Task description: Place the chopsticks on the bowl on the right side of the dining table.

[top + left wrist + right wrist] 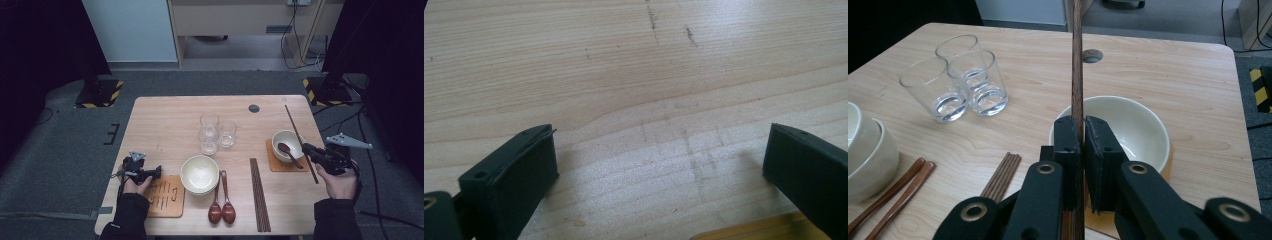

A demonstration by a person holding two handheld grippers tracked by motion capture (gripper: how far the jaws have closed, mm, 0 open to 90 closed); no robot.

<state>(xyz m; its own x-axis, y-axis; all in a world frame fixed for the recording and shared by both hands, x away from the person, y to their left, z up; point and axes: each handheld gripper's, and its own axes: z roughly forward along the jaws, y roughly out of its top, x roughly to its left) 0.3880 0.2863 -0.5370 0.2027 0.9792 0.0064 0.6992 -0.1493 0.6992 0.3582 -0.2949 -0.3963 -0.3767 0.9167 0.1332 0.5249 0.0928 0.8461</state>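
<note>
- 2 grippers are at work in the high view. The right gripper point(306, 148) is clenched on a dark chopstick point(300, 141), which runs slantwise from the far right part of the table point(165, 112) down past the small bowl point(285, 139). That bowl sits on an orange coaster point(274, 162) with a brown spoon point(289, 153) lying in it.
- Same view: the left gripper point(156, 172) rests at the near left, just beside a wooden mat point(167, 197), with its jaws pointing toward the stacked bowls point(200, 174). 3 glasses point(216, 132) cluster at the table's middle, 2 wooden spoons point(221, 202) lie next to the stacked bowls, and a bundle of chopsticks point(259, 192) lies between those spoons and the coaster.
- Left gripper view: the left gripper point(659, 155) is released, its 2 black jaws standing wide apart over bare table wood point(634, 65), with nothing between them. A yellow edge of the mat point(749, 231) shows at the bottom.
- Right gripper view: the right gripper point(1082, 131) grasps the chopstick point(1077, 60), pinched tight between both pads and rising straight up the frame. Behind it stands the small bowl point(1138, 127); the 3 glasses point(955, 82) are at the left, with the bundle of chopsticks point(1002, 175), the 2 wooden spoons point(898, 192) and the stacked bowls point(868, 155) nearer the lower left.
</note>
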